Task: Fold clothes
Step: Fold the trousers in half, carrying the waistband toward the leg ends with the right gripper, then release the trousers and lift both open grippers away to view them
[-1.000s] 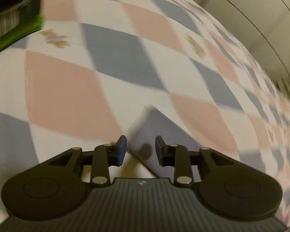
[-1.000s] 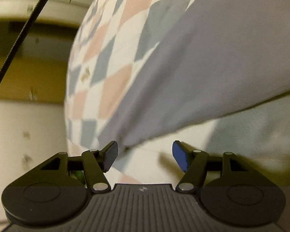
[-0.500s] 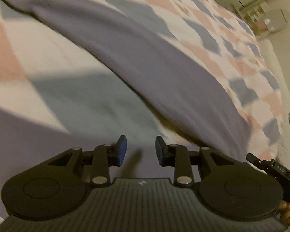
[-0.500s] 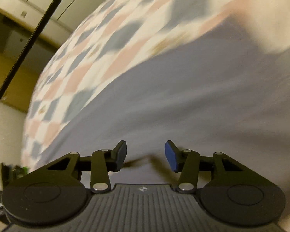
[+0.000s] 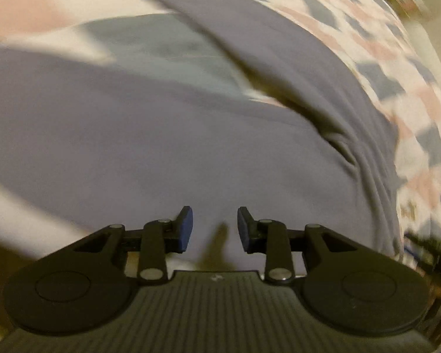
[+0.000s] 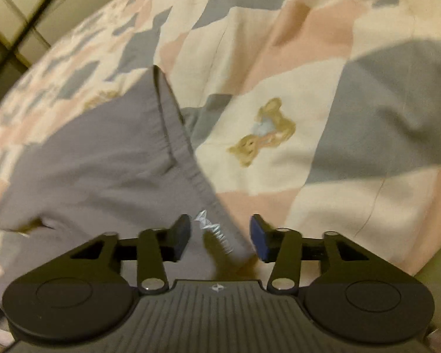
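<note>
A bedspread (image 6: 323, 94) in pink, grey and cream diamonds covers the bed, with a small tan figure print (image 6: 264, 132) on one cream diamond, the same checks showing blurred at the upper right of the left view (image 5: 397, 58), and pale cabinet panels (image 6: 23, 8) beyond its far edge.

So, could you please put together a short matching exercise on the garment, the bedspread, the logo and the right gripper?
Things:
1. garment
2. bedspread
3. logo
4. right gripper

Descriptions:
A. silver lettering by the hem
B. open, above the garment's hemmed edge
C. plain grey-purple
D. pink, grey and cream diamonds

Pairs: 1-C, 2-D, 3-A, 4-B
</note>
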A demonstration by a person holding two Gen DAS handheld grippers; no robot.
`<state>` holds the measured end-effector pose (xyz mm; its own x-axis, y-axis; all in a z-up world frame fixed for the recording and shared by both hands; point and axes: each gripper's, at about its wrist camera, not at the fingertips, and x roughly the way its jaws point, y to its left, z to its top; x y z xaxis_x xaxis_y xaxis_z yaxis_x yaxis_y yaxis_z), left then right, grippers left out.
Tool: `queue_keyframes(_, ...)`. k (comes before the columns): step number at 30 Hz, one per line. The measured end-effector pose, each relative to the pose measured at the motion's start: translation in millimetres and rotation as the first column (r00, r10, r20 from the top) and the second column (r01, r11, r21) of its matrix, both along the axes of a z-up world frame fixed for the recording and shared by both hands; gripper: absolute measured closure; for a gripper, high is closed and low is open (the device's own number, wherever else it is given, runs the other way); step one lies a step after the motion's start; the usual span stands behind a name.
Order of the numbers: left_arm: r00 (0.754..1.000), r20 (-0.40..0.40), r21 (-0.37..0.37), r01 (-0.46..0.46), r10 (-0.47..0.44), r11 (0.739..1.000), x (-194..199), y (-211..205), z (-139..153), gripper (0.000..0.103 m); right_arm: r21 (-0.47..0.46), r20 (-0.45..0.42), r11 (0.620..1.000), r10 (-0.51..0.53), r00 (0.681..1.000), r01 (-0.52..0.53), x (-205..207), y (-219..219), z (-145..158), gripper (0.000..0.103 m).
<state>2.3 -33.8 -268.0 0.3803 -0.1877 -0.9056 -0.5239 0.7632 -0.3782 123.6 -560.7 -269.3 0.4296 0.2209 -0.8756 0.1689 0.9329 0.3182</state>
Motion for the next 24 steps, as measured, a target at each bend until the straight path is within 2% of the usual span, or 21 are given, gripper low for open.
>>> queue_keyframes(3, 0.988, -0.002, -0.018, -0.158, 0.158, 0.987, -31.0, 26.3, -0.7, 0.072, 0.041, -0.036, 0.993, -0.113, 0.993, 0.115, -10.5, 0.1, -7.6, 0.047)
queue_keyframes(4, 0.977, -0.003, -0.026, -0.214, 0.214, 0.976, -41.5, 35.9, -1.2, 0.07, 0.088, -0.059, 0.982, -0.162, 0.985, 0.167, -16.8, -5.3, -12.5, 0.046)
queue_keyframes(6, 0.942, 0.005, -0.056, -0.335, 0.336, 0.94, -60.8, 55.0, -2.0, 0.064, 0.177, -0.111, 0.946, -0.254, 0.961, 0.271, -29.4, -16.0, -22.4, 0.046)
queue_keyframes(8, 0.902, 0.023, -0.094, -0.426, 0.43, 0.9, -74.3, 70.1, -5.3, 0.058, 0.205, -0.115, 0.933, -0.276, 0.954, 0.294, -29.7, -16.8, -26.4, 0.046)
queue_keyframes(10, 0.865, 0.029, -0.128, -0.493, 0.5, 0.86, -80.3, 82.4, -14.3, 0.058, 0.232, -0.119, 0.92, -0.297, 0.947, 0.317, -30.0, -17.5, -30.4, 0.047)
queue_keyframes(11, 0.862, 0.021, -0.13, -0.5, 0.506, 0.856, -79.5, 87.0, -19.4, 0.064, 0.246, -0.122, 0.912, -0.307, 0.944, 0.328, -30.1, -17.8, -32.4, 0.056)
queue_keyframes(12, 0.868, 0.008, -0.124, -0.492, 0.497, 0.862, -76.5, 90.8, -24.8, 0.067, 0.259, -0.124, 0.904, -0.317, 0.94, 0.339, -30.3, -18.2, -34.4, 0.064)
queue_keyframes(13, 0.873, -0.005, -0.117, -0.485, 0.487, 0.867, -73.5, 94.6, -30.2, 0.079, 0.272, -0.127, 0.896, -0.328, 0.936, 0.35, -30.4, -18.6, -36.4, 0.077)
queue_keyframes(14, 0.882, 0.002, -0.111, -0.468, 0.471, 0.877, -72.1, 95.8, -29.7, 0.101, 0.285, -0.13, 0.888, -0.338, 0.932, 0.361, -30.5, -18.9, -38.4, 0.086)
queue_keyframes(17, 0.914, 0.077, -0.086, -0.392, 0.398, 0.916, -73.2, 94.7, -13.0, 0.103, 0.23, -0.107, 0.908, -0.334, 0.937, 0.35, -31.0, -15.3, -29.6, 0.097)
queue_keyframes(19, 0.935, 0.131, -0.048, -0.325, 0.328, 0.945, -80.3, 94.1, 2.9, 0.103, 0.201, -0.066, 0.923, -0.322, 0.944, 0.329, -32.0, -12.0, -18.0, 0.098)
queue_keyframes(20, 0.949, 0.108, -0.016, -0.298, 0.298, 0.955, -81.0, 93.9, 0.5, 0.102, 0.185, -0.043, 0.931, -0.314, 0.948, 0.316, -33.0, -10.4, -11.2, 0.099)
queue_keyframes(22, 0.97, 0.007, 0.055, -0.244, 0.244, 0.968, -79.0, 93.5, -14.7, 0.101, 0.113, -0.068, 0.946, -0.296, 0.953, 0.302, -31.1, -5.5, -19.2, 0.099)
queue_keyframes(24, 0.975, -0.077, 0.101, -0.2, 0.208, 0.975, -78.6, 94.8, -25.5, 0.101, 0.042, -0.094, 0.958, -0.28, 0.955, 0.285, -29.2, -0.7, -27.2, 0.096)
